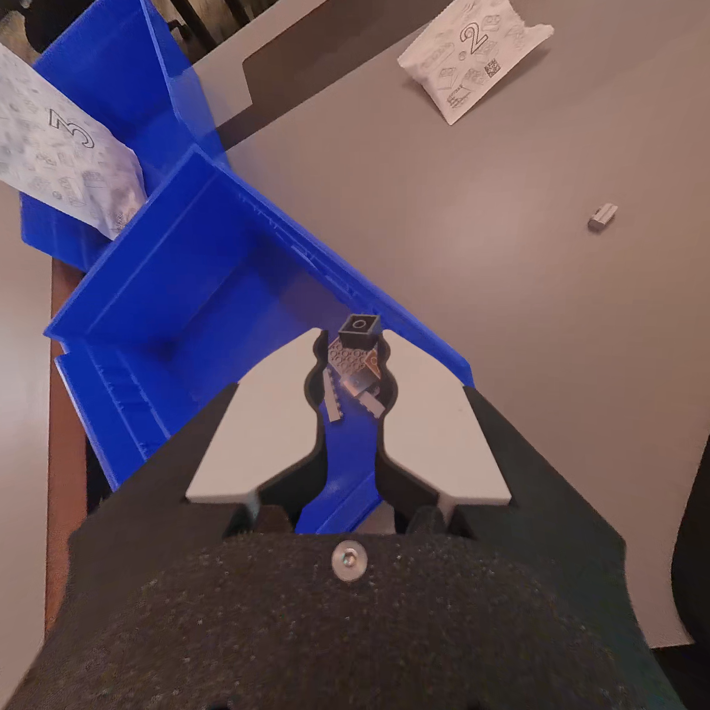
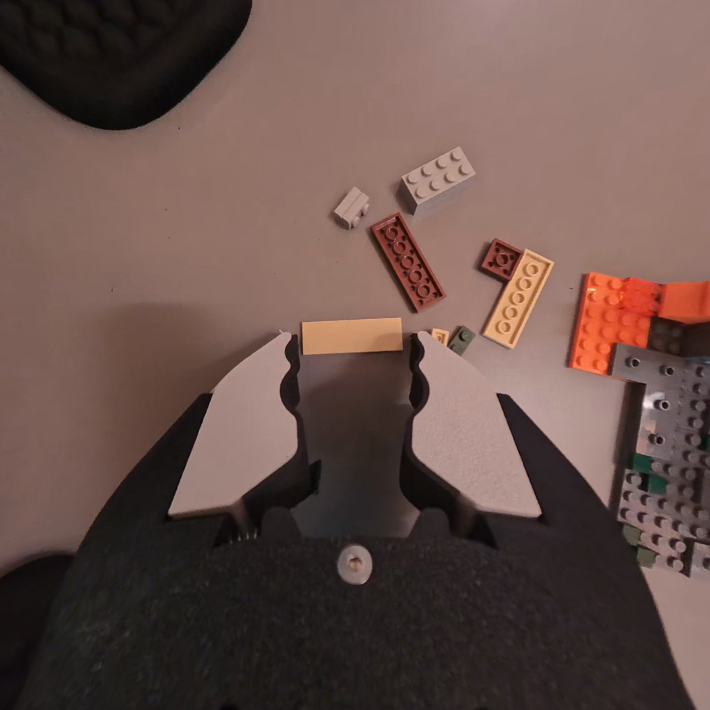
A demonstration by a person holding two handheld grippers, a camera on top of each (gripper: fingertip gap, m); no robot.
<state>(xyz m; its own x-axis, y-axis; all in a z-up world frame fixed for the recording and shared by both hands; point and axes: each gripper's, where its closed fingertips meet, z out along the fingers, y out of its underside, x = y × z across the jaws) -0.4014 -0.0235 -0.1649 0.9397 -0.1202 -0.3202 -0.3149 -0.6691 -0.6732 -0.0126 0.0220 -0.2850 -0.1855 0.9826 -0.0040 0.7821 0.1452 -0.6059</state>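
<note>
Left gripper [image 1: 351,338]: jaws narrowly parted over blue bin [image 1: 215,276], dark grey brick [image 1: 359,329] between tips, grip uncertain. Right gripper [image 2: 351,340]: jaws wide, empty; tan tile [image 2: 351,335] on desk [image 2: 230,230] between tips, long axis left-right, pads just clear.

Hobby desk: toy bricks [image 2: 438,179], blue bins [image 1: 184,292].

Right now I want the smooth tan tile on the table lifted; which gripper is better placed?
Right. The right gripper stands open with the tan tile between its fingertips. The left gripper is over the blue bin, at a dark grey brick.
</note>
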